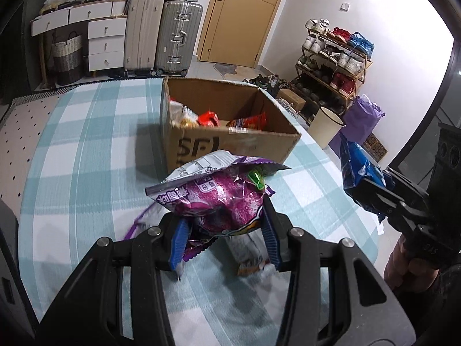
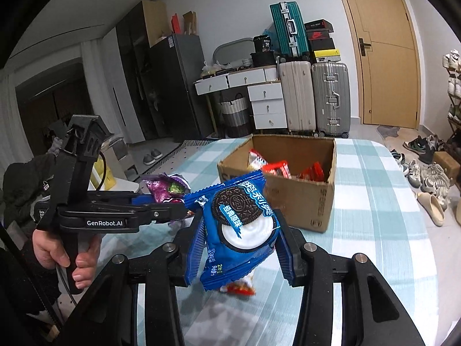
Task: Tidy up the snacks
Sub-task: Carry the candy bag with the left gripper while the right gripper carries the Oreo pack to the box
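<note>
Fingers (image 1: 270,230) of left gripper (image 1: 224,239) pinching crinkled purple foil snack bag (image 1: 219,199), holding it above blue-and-white checked tablecloth (image 1: 86,150). Right gripper (image 2: 239,248) clamping blue Oreo cookie packet (image 2: 239,225), likewise raised. Small orange-and-white wrapper (image 2: 239,288) lying on cloth beneath. Further ahead, open brown cardboard box (image 1: 230,141) standing on table, holding red snack packs (image 1: 209,119).

Step judged: carrying both packets to box. Next move calling for reaching over near rim, then releasing inside.

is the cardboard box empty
No, the cardboard box already holds several red snack packets.
</note>
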Motion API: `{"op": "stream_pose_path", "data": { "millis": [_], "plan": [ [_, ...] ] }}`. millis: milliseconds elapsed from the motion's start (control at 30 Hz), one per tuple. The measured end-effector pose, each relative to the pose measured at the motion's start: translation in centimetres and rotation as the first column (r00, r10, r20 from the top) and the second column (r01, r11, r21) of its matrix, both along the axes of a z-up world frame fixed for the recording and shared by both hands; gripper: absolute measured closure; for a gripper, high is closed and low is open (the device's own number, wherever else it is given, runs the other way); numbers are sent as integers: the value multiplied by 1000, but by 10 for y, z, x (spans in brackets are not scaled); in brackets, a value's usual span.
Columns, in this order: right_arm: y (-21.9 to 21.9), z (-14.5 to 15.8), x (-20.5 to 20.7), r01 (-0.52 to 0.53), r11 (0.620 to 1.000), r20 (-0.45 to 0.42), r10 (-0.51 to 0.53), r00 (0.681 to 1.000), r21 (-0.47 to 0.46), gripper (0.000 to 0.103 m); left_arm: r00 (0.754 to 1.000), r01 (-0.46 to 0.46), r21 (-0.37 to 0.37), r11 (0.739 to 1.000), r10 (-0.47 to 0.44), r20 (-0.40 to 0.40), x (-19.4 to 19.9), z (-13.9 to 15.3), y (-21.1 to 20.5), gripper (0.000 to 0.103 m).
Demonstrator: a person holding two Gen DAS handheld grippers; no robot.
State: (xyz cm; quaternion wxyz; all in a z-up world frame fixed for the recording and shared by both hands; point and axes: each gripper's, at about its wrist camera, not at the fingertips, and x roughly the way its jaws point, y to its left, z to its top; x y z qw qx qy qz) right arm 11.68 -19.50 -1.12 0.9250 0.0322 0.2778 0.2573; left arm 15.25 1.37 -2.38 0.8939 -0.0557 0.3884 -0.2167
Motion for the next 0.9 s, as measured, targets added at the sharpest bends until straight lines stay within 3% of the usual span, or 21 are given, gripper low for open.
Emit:
{"op": "stream_pose_path", "data": {
  "millis": [533,900],
  "plan": [
    [-1,33,78,-29,1000,5,29,1000,11,59,999,35,1,999,-35,6,78,34,-22,61],
    [-4,38,144,-21,999,-33,23,999,41,58,999,34,26,999,-34,6,145,50,-37,61]
  ]
}}
